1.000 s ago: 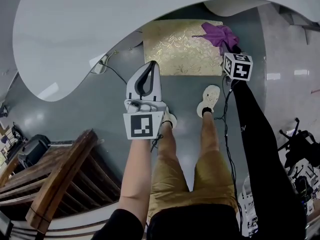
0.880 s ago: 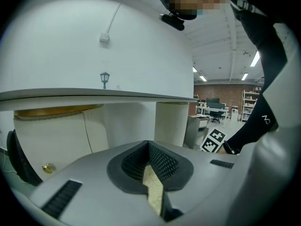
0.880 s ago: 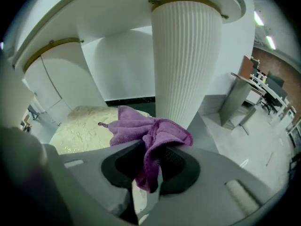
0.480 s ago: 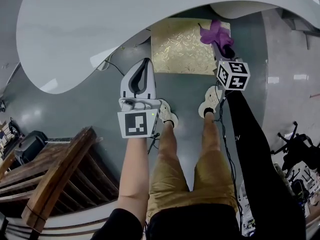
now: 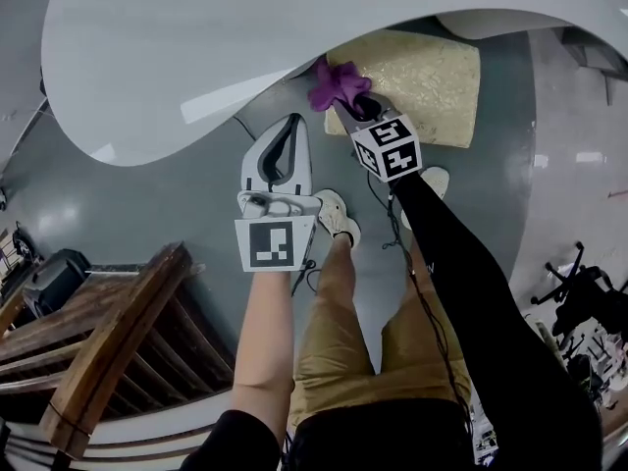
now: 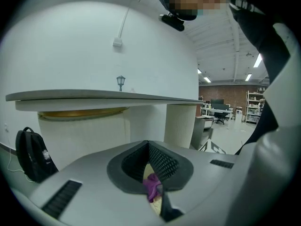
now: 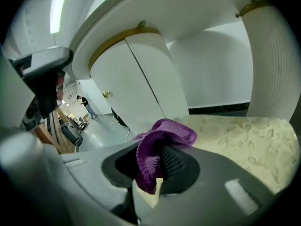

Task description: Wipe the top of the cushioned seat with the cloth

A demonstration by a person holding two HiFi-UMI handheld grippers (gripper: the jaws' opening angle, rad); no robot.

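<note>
Cloth [image 5: 337,83], purple and bunched, is pinched between the jaws of my right gripper [image 5: 353,108]. The jaws are closed on it, and folds spill out over the pads. I hold it at the left end of the seat [image 5: 432,72]; the right gripper view shows seat fabric just beneath the cloth, but I cannot tell whether the two touch. The seat is pale gold with a leaf pattern and stands on the grey floor [image 5: 167,204], its far side tucked under the curved white bench [image 5: 196,47]. My left gripper [image 5: 292,126] hangs over the floor to the left of the right one, apart from the seat. Its jaws are closed tip to tip and grip nothing. Through the slit behind those tips I see the cloth and a strip of the seat.
</note>
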